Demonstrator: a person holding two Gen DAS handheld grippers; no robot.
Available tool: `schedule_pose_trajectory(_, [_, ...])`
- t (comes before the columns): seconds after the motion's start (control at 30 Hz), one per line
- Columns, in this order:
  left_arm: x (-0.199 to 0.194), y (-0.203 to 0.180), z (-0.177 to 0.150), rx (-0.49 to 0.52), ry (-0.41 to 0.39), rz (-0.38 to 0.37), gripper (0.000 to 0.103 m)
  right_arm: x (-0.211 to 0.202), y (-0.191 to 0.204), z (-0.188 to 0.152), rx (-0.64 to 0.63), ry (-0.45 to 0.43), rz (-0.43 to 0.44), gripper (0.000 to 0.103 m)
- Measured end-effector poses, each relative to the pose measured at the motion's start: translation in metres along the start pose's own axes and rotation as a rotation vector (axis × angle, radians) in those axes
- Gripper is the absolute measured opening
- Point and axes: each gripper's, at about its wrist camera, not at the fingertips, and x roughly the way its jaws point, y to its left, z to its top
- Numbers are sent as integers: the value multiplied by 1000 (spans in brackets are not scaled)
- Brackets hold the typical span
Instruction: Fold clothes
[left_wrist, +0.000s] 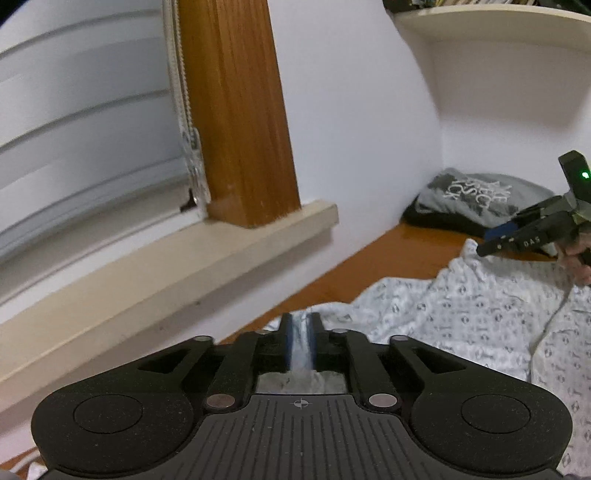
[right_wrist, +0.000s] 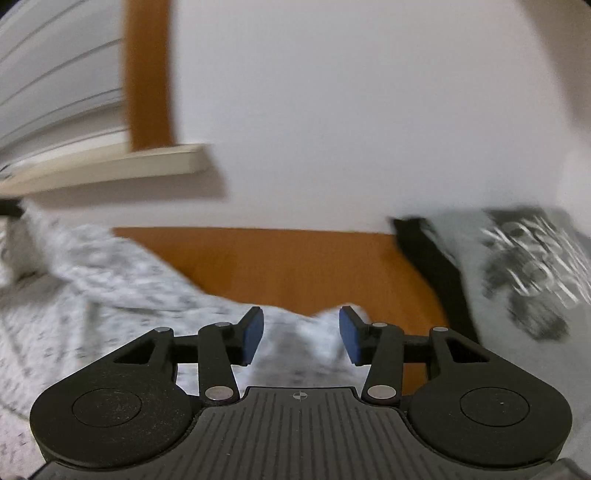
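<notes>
White cloth printed all over with small dark motifs, the shirt (left_wrist: 461, 317) lies rumpled across the orange-brown wooden tabletop (left_wrist: 402, 251), covering most of the near side in both views. Its far hem runs in an uneven line, and a seam or placket crosses it toward the right in the left wrist view.

At that far hem the left gripper (left_wrist: 300, 334) has its blue pads drawn nearly together with a narrow fold of the shirt pinched between them. The right gripper (right_wrist: 301, 334) stands with its blue pads (right_wrist: 254, 334) spread apart over another raised peak of the shirt's edge; the cloth sits in the gap, and neither pad appears to press on it, though this view is blurred. In the left wrist view the same right gripper shows at the right edge above the shirt, with part of a person's hand (left_wrist: 578, 258) behind it.

Beyond the shirt, a strip of bare wood runs to the white wall (left_wrist: 362, 129). A folded grey T-shirt (left_wrist: 476, 199) with a dark and white print lies on something black in the far right corner, well apart from the shirt. On the left are a pale windowsill (left_wrist: 184, 266), a wooden window frame (left_wrist: 236, 110) and white blinds (left_wrist: 85, 122); a cream shelf (left_wrist: 491, 22) hangs above the corner.
</notes>
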Motion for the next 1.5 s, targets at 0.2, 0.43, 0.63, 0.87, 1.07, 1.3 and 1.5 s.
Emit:
schedule_pose_trajectory(0.2, [23, -23, 18, 33, 9, -82, 33, 14, -11, -7, 103, 36, 14, 48])
schedule_pose_trajectory(0.43, [79, -80, 35, 145, 84, -178, 47, 23, -20, -3, 149, 43, 54, 48])
schedule_pose_trajectory(0.63, [120, -97, 30, 201, 148, -88, 4, 14, -15, 0, 110, 34, 99, 3])
schedule_pose_trajectory(0.87, [104, -61, 49, 46, 2, 11, 4, -40, -32, -2, 128, -20, 56, 3])
schedule_pose_trajectory(1.07, [103, -78, 51, 82, -32, 17, 4, -35, -40, -8, 178, -45, -21, 3])
schedule_pose_trajectory(1.3, [108, -77, 57, 76, -100, 90, 4, -38, -8, 4, 63, -209, -212, 2])
schedule_pose_trajectory(1.5, [123, -87, 58, 94, -68, 50, 4, -31, 4, 8, 59, -195, -153, 6])
